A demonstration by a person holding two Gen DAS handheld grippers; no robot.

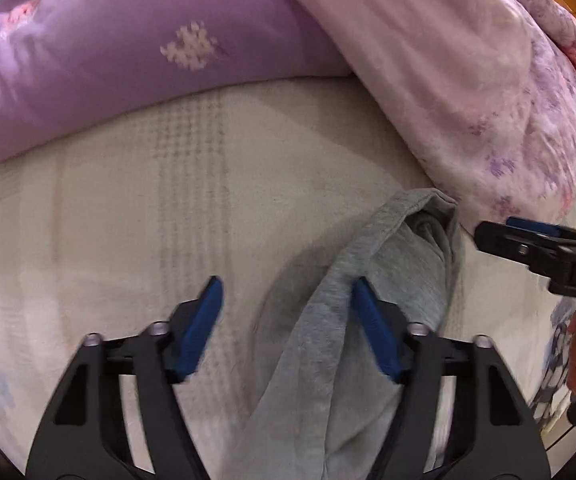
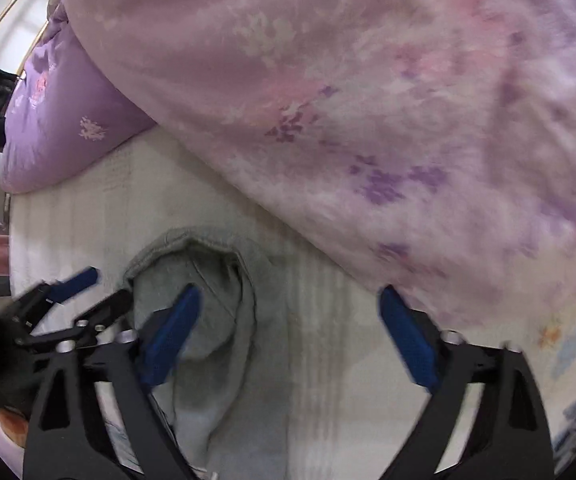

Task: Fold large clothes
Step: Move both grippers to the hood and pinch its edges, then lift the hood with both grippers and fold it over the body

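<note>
A grey garment [image 1: 327, 344] lies crumpled in a long strip on the pale bed sheet [image 1: 128, 208]. My left gripper [image 1: 286, 296] is open just above it, the cloth running between its blue pads near the right pad. My right gripper [image 2: 289, 304] is open over the sheet, its left pad above the same grey garment [image 2: 216, 312]. The right gripper also shows side-on at the right edge of the left wrist view [image 1: 527, 240]. The left gripper shows at the left of the right wrist view [image 2: 84, 292].
A purple pillow [image 1: 128, 52] lies at the head of the bed. A bulky pink floral duvet [image 2: 367, 100] is heaped beside the garment, close to my right gripper. A wooden bed frame [image 1: 567, 4] shows at the far right.
</note>
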